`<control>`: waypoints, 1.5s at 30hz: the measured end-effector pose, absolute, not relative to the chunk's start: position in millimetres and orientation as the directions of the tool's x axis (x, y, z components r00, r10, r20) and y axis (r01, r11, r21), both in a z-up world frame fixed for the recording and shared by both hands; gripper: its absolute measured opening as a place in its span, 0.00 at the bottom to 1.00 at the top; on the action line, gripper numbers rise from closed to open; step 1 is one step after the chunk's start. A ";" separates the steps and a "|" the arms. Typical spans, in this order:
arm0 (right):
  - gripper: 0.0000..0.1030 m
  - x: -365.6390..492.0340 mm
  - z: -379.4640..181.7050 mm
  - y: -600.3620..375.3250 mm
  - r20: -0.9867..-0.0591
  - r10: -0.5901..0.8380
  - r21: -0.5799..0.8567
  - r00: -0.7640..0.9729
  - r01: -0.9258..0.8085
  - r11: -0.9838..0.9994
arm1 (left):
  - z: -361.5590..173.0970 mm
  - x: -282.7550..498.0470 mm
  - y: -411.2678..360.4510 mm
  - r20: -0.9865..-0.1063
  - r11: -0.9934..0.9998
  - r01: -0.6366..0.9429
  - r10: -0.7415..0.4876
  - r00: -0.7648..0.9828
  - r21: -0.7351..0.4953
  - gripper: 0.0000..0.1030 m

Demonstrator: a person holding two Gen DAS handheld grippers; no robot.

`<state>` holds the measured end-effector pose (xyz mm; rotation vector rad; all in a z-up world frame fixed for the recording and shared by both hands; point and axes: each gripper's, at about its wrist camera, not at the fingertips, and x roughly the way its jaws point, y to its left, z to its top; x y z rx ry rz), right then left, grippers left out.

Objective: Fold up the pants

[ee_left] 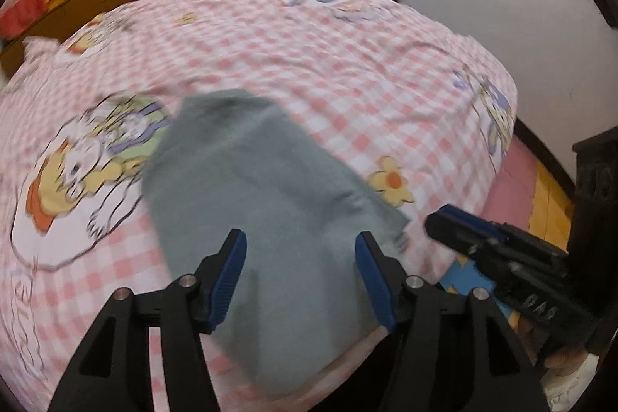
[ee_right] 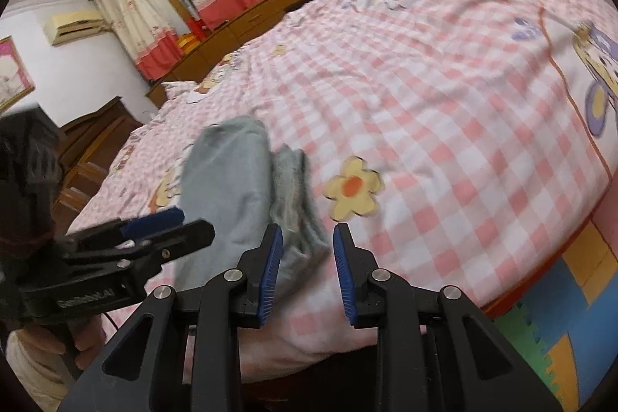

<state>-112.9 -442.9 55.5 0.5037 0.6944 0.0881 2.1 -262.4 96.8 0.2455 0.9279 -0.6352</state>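
Two grippers hang over the near edge of the bed, and neither one holds anything; your left gripper has its blue-padded fingers spread wide above the near end of the grey pants, and your right gripper has its fingers apart too, poised just beside the bunched, layered edge of the cloth on the pants' right side. The pants lie as a long, partly folded strip on the pink checked bedsheet, running from the near edge away toward the middle of the bed; a yellow flower print sits just right of them. My judgement is that the next fold needs a fresh grasp; lower each gripper so one finger slides under every layer at the near corners; close only when the whole edge is between the pads; lift both together and level; carry the near end to the far end so the edges meet.
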 end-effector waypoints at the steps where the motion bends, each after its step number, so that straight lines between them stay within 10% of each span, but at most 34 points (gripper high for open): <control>1: 0.28 -110.0 57.1 -439.6 -0.590 0.260 0.476 0.764 0.069 0.877 | 95.9 4.4 -251.8 -0.806 0.809 0.583 -0.396 0.439 -0.079 0.60; 3: 0.42 -100.9 56.3 -430.6 -0.600 0.329 0.495 0.729 0.016 0.869 | 93.5 6.8 -235.2 -0.810 0.830 0.550 -0.382 0.445 -0.090 0.60; 14: 0.42 -75.4 44.9 -399.0 -0.711 0.378 0.456 0.593 -0.020 0.890 | 63.7 8.0 -178.9 -0.823 0.876 0.457 -0.369 0.431 -0.153 0.61; 18: 0.13 -73.9 54.9 -391.1 -0.741 0.317 0.358 0.592 -0.052 0.932 | 64.6 6.6 -173.0 -0.817 0.874 0.457 -0.383 0.432 -0.168 0.61; 24: 0.12 -84.5 80.0 -406.2 -0.742 0.212 0.246 0.636 -0.035 0.969 | 77.4 8.6 -173.7 -0.799 0.845 0.511 -0.413 0.437 -0.157 0.63; 32: 0.29 -78.7 67.7 -415.3 -0.813 0.171 0.214 0.557 0.013 0.977 | 71.5 32.3 -182.9 -0.792 0.819 0.497 -0.494 0.358 -0.286 0.64; 37: 0.64 -71.3 97.0 -419.7 -0.747 0.188 0.238 0.638 -0.008 0.971 | 58.5 43.2 -188.3 -0.803 0.831 0.466 -0.486 0.344 -0.303 0.64; 45: 0.63 -22.3 38.5 -414.7 -0.823 0.201 0.231 0.532 -0.010 0.973 | 42.4 54.2 -200.7 -0.797 0.817 0.444 -0.523 0.304 -0.367 0.67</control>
